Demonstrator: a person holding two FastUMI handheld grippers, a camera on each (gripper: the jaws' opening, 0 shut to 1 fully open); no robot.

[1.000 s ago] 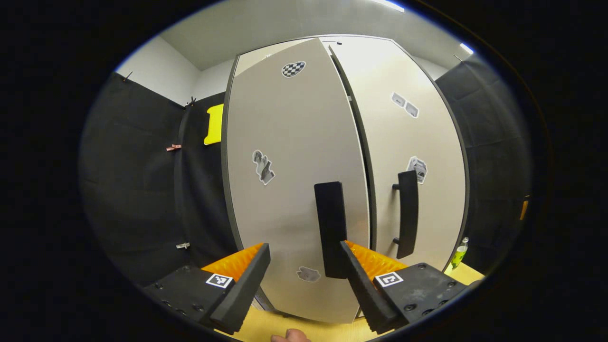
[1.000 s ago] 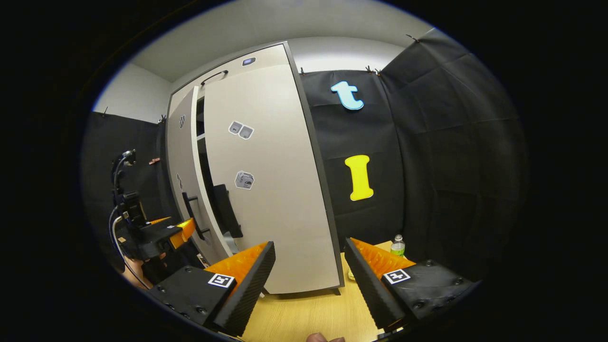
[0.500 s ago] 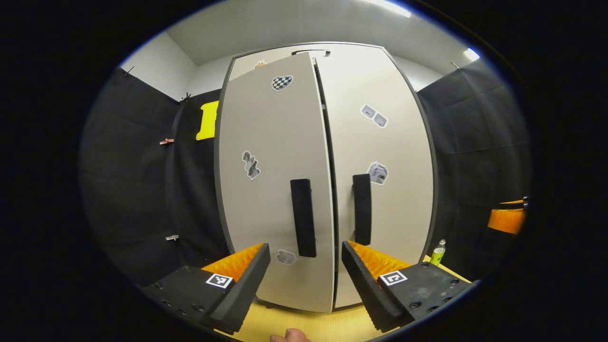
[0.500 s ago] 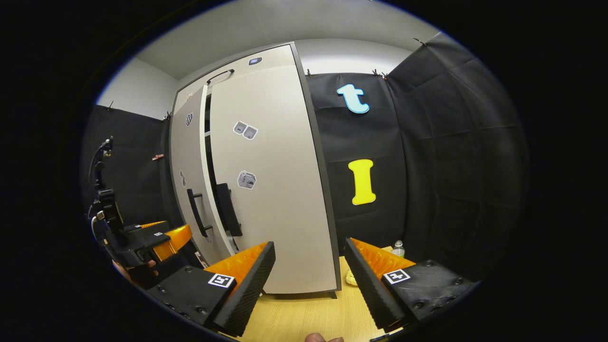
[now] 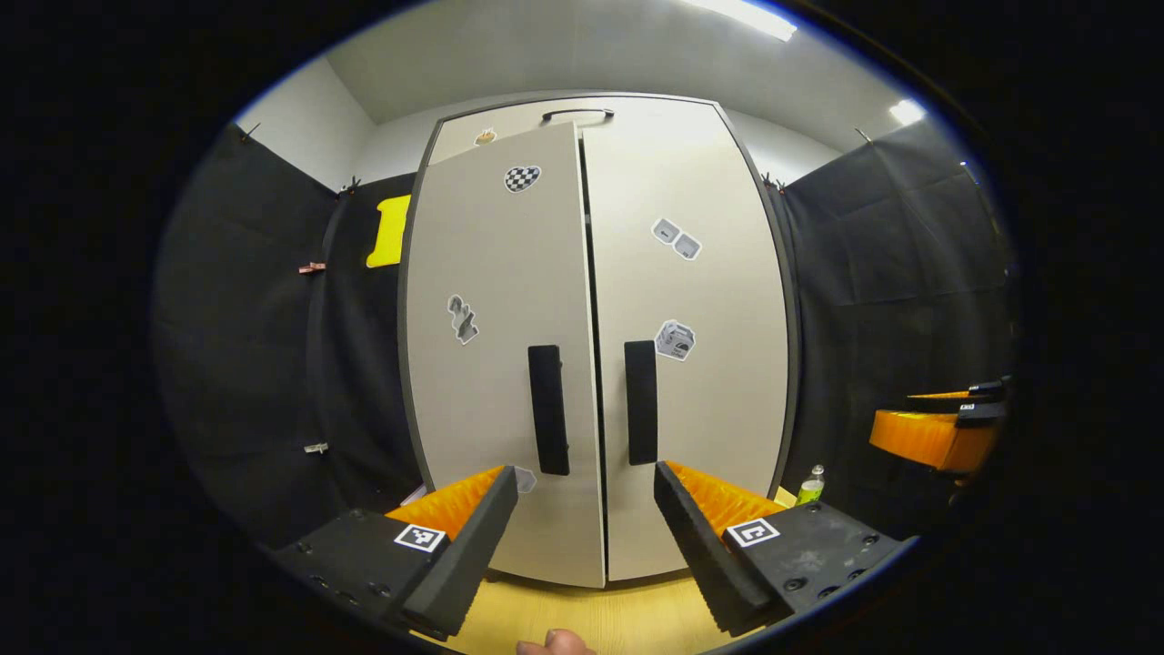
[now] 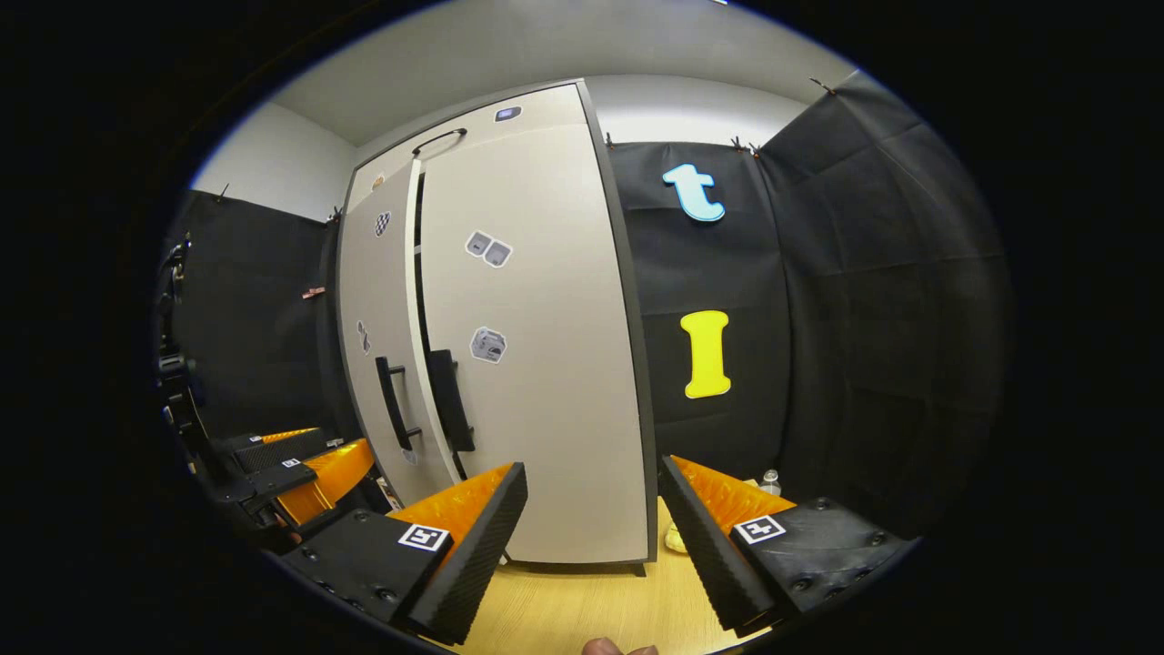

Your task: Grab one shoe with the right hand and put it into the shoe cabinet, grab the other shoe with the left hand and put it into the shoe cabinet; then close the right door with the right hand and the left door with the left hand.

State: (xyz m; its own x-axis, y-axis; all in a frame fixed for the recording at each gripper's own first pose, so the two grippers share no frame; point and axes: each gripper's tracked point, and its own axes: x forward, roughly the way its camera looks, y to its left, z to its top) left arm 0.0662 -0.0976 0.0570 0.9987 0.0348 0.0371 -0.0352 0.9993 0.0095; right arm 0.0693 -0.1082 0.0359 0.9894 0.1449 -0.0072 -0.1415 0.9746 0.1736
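Note:
The grey shoe cabinet point(image 5: 691, 300) stands ahead on the wooden table, both doors swung to. In the left gripper view the left door point(image 5: 491, 364) and right door point(image 5: 700, 382) meet along a thin dark seam, black handles side by side. My left gripper point(image 5: 582, 537) is open and empty, a short way back from the doors. In the right gripper view the cabinet point(image 6: 536, 382) is seen from its right, a narrow gap between the doors. My right gripper point(image 6: 591, 546) is open and empty. The shoes are hidden.
A small green-labelled bottle point(image 5: 809, 485) stands on the table right of the cabinet, also the bottle point(image 6: 769, 480) by the black wall. The other gripper's orange fingers point(image 5: 928, 435) show at far right; the left gripper point(image 6: 309, 468) shows at lower left. Wooden tabletop point(image 6: 591, 605) lies below.
The left door has swung shut against the right one, and my left gripper has drawn back from its handle. The right gripper has shifted slightly.

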